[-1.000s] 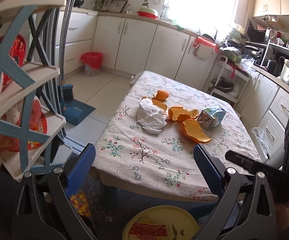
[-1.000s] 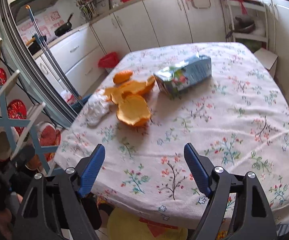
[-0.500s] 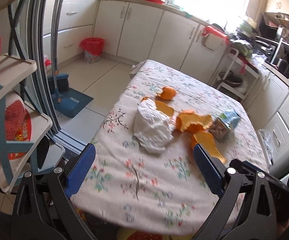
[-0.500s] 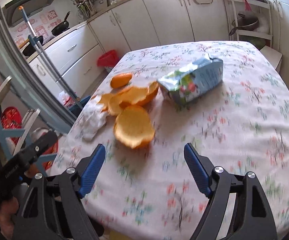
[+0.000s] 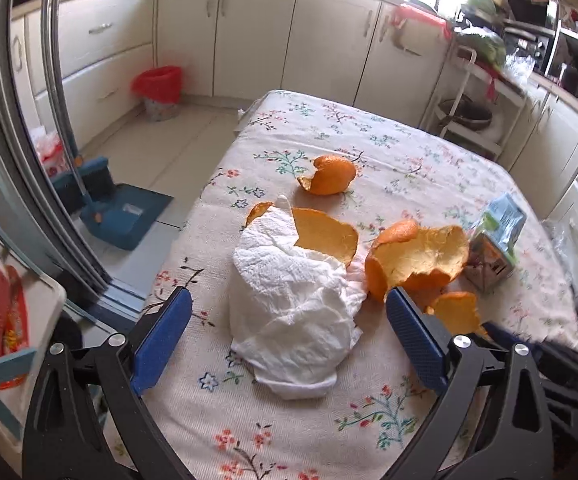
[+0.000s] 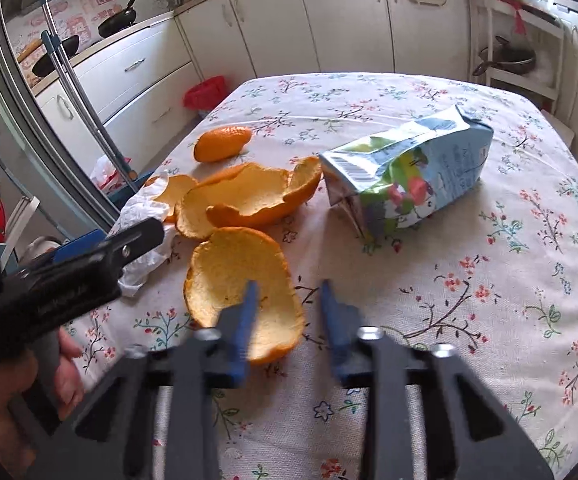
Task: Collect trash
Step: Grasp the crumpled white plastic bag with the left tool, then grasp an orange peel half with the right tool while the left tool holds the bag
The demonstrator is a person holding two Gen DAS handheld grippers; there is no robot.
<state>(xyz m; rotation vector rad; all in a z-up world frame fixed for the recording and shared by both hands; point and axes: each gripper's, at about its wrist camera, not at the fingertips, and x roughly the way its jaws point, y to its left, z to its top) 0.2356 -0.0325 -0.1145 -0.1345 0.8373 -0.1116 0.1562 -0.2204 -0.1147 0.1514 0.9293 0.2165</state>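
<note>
A kitchen with cream cabinets along the walls holds a table [image 5: 329,128] covered in a pale flowered cloth, with the trash scattered across it.

The left gripper [image 5: 287,334] hangs low over the near part of the table, its blue pads standing wide on either side of a crumpled white paper napkin [image 5: 293,312] without touching it, and the jaws are closing. The right gripper [image 6: 289,316] is over the cloth further along; its jaws are closing too and are blurred by that motion, the gap between them narrow. Its left pad lies in front of the nearest orange peel [image 6: 233,280], a cupped piece lying hollow side up, but whether the pad touches the peel cannot be told, and nothing is pinched between the pads.

Beyond that peel lies a larger torn peel [image 6: 249,196], its edge touching a crushed blue and green drink carton [image 6: 413,176] lying on its side. Another flat peel [image 5: 325,232] is partly tucked under the napkin's far edge, and a small rounded piece of peel [image 5: 329,176] sits apart, further up the table.

On the floor beside the cabinets stands a small bin with a red liner [image 5: 159,92], well away from the table. A blue dustpan [image 5: 125,216] rests on the tiles nearer the table. In the right wrist view a hand [image 6: 13,408] grips the left tool's handle.
</note>
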